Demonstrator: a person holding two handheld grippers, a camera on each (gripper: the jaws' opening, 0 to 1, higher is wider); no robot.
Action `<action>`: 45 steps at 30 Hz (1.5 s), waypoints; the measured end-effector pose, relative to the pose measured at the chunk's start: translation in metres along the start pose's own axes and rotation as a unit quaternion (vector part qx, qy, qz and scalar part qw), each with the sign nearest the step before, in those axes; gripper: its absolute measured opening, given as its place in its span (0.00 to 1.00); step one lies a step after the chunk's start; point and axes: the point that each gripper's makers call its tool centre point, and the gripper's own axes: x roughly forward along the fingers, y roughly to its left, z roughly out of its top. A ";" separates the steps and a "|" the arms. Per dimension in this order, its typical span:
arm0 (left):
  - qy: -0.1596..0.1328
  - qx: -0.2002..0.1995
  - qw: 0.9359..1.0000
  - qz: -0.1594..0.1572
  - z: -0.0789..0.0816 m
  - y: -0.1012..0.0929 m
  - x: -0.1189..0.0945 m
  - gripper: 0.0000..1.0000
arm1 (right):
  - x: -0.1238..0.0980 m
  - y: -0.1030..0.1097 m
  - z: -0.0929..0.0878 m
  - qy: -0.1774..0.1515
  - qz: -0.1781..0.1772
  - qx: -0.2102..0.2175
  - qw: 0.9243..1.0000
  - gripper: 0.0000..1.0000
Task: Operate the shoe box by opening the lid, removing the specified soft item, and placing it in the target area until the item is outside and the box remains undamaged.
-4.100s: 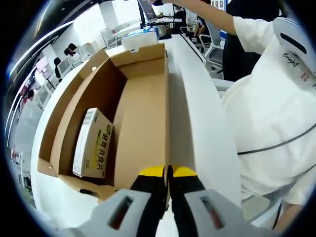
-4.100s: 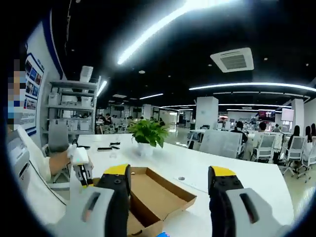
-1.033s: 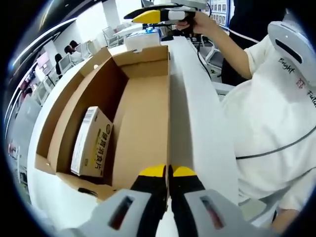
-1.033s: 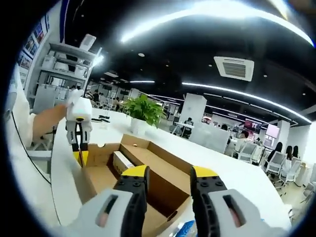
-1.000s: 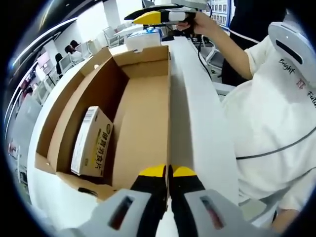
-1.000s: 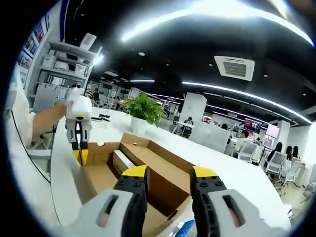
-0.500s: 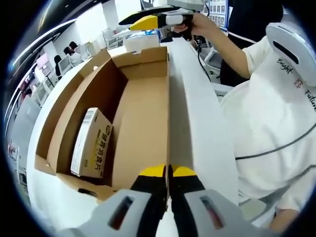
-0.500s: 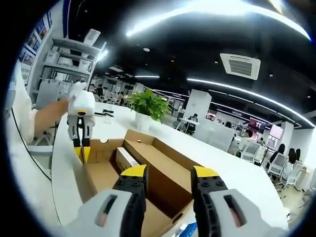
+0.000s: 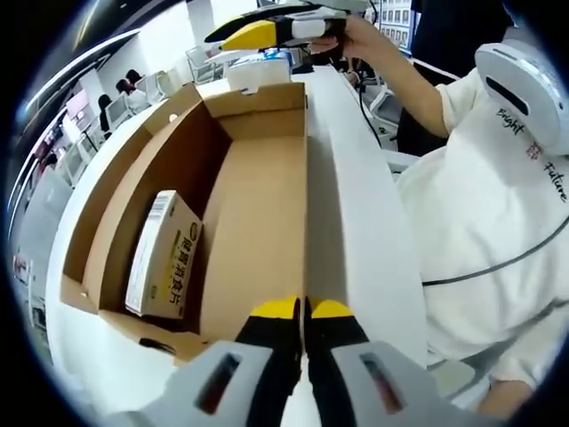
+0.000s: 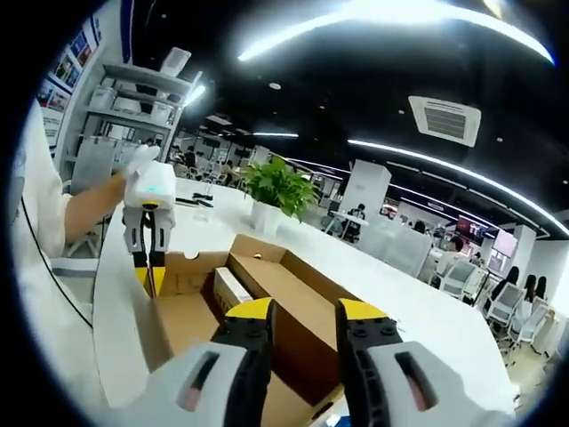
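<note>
Open-plan office: long ceiling light strips (image 10: 373, 18), a ceiling air vent (image 10: 444, 120), grey shelving (image 10: 120, 116) at left, a potted plant (image 10: 280, 191) on a far white desk (image 10: 418, 311).

Shoe box (image 9: 258, 205) interior lies open above; small carton (image 9: 163, 258) hugs one wall.
</note>
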 end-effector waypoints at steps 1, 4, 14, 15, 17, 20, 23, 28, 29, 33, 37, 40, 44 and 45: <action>0.000 0.002 1.000 0.001 0.000 0.000 0.000 0.01 | 0.001 0.000 0.001 0.002 0.001 -0.003 1.000 0.27; 0.001 0.007 1.000 0.005 0.000 -0.001 0.000 0.01 | 0.004 -0.002 0.005 0.001 0.003 -0.006 1.000 0.26; 0.009 -0.003 1.000 -0.003 0.000 -0.001 0.000 0.01 | 0.023 0.017 0.005 -0.010 0.041 -0.030 0.999 0.24; 0.010 -0.004 1.000 -0.002 -0.001 -0.001 0.001 0.01 | 0.026 0.015 0.003 -0.001 0.041 -0.028 0.999 0.20; 0.011 -0.003 1.000 0.000 -0.001 -0.001 0.001 0.01 | 0.031 0.013 0.000 0.012 0.043 -0.028 0.999 0.17; 0.009 -0.005 1.000 0.000 -0.001 -0.001 0.001 0.01 | 0.039 0.025 0.000 0.019 0.072 -0.037 0.997 0.20; 0.007 -0.001 1.000 0.002 -0.001 -0.001 0.000 0.01 | 0.048 0.044 0.003 0.028 0.107 -0.043 0.993 0.20; 0.006 0.004 1.000 0.006 0.000 -0.002 0.001 0.01 | 0.068 0.064 -0.003 0.041 0.137 -0.036 0.989 0.23; 0.005 0.004 1.000 0.008 0.000 -0.002 0.001 0.01 | 0.073 0.068 -0.004 0.037 0.140 -0.035 0.989 0.24; 0.003 0.005 1.000 0.014 0.000 -0.001 0.001 0.02 | 0.089 0.082 -0.016 0.062 0.154 -0.049 0.985 0.26; 0.003 0.002 1.000 0.012 0.000 0.000 0.001 0.01 | 0.101 0.093 -0.025 0.083 0.164 -0.055 0.981 0.27; 0.007 0.002 1.000 0.007 0.000 0.000 0.002 0.01 | 0.109 0.096 -0.035 0.108 0.168 -0.097 0.975 0.26; 0.006 0.000 1.000 0.009 0.000 0.001 0.002 0.01 | 0.110 0.104 -0.037 0.121 0.180 -0.094 0.972 0.26; 0.005 0.001 1.000 0.012 0.000 0.001 0.002 0.01 | 0.110 0.103 -0.037 0.121 0.173 -0.101 0.972 0.26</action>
